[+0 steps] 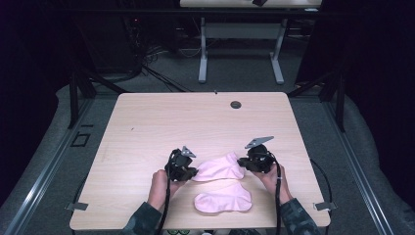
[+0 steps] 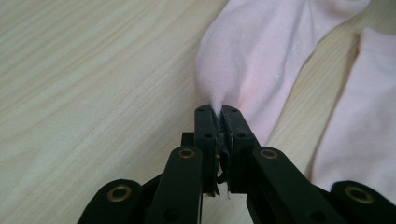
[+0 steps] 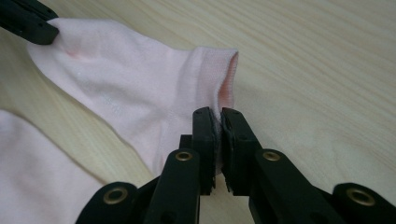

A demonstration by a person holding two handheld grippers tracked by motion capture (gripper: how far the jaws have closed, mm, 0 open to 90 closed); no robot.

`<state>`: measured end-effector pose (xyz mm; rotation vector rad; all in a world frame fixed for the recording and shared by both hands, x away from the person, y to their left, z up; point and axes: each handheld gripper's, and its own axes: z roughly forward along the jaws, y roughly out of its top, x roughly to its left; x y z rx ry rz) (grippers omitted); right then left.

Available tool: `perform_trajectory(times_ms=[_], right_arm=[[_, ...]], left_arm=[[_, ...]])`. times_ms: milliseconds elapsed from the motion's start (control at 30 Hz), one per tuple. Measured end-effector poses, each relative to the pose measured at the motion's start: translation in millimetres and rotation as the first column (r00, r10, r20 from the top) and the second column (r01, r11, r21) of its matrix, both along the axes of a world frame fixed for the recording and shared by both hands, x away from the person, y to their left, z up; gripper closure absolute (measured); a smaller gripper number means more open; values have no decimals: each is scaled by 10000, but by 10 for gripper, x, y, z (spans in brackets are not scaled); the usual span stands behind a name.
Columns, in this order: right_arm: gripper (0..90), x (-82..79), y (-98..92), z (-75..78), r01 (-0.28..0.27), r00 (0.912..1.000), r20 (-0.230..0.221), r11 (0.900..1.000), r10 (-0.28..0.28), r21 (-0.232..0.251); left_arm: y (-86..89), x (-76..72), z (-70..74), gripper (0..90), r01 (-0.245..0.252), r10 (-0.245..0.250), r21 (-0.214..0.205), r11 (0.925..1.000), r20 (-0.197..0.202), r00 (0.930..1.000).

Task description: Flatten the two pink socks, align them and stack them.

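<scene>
Two hand-held grippers pinch opposite ends of a pink sock lying on a pale wooden table. The left gripper has its fingers closed tight on the toe end, a small peak of fabric bunched right at their tips; the right gripper has its fingers closed on the edge of the fabric just below the open cuff. The sock spans flat between the two sets of fingers, while a second pink sock lies just on the person's side of them, close to the held sock.

Both holds look thin. Each takes only a sliver of knit at the very fingertips, so any sideways pull to stretch or lift the sock could draw the cloth out of one pair of fingers, most likely at the cuff end, where only the edge appears to be caught. Uneven tension between the hands could also twist the sock rather than spread it. A low drag toward the person risks snagging or shoving the second sock out of place.
</scene>
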<state>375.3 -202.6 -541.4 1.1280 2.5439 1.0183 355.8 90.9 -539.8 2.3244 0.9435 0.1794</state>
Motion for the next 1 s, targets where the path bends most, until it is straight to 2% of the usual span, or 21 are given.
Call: perform_trajectory(times_ms=[200, 267, 400, 433, 500, 600, 667, 700, 733, 867, 933, 1000], right_arm=[[842, -209, -58, 251, -77, 9995, 294, 9999, 73, 132], [842, -293, -85, 335, -123, 9996, 248, 9997, 117, 217], [841, -491, -126, 465, -242, 9994, 250, 9992, 234, 318], [841, -538, -138, 484, -318, 9994, 122, 9989, 314, 351], [841, -632, -158, 506, -394, 9992, 18, 9987, 394, 313], [840, -748, -184, 489, -491, 9985, -240, 9982, 499, 330], [840, -803, -181, 445, -506, 9979, -402, 9983, 517, 285], [840, -803, -181, 445, -506, 9979, -402, 9983, 517, 285], [839, -834, -176, 378, -616, 9955, -705, 9980, 626, 161], [839, -833, -150, 170, -724, 9883, -1348, 9974, 710, -55], [839, -824, -136, 80, -722, 9867, -1467, 9974, 705, -60], [838, -823, -115, 16, -585, 9884, -1423, 9979, 539, -280]], left_arm=[[31, -153, 238, 859, 320, -318, -351, 9989, 63, 9995], [38, -221, 301, 858, 460, -458, -490, 9977, 49, 9989], [50, -376, 392, 858, 797, -810, -575, 9952, -200, 9965], [54, -416, 398, 857, 842, -860, -669, 9942, -244, 9960], [70, -481, 399, 857, 1007, -1058, -879, 9910, -555, 9928], [85, -578, 364, 857, 1090, -1192, -1092, 9880, -919, 9886], [74, -640, 278, 857, 1178, -1288, -946, 9885, -1194, 9845], [74, -640, 278, 857, 1178, -1288, -946, 9885, -1194, 9845], [76, -646, 238, 857, 1168, -1296, -980, 9883, -1357, 9822], [77, -641, 76, 856, 1222, -1359, -836, 9890, -1859, 9731], [67, -637, 8, 854, 1268, -1396, -751, 9891, -2029, 9692], [57, -628, -45, 851, 1243, -1348, -633, 9902, -2059, 9693]])
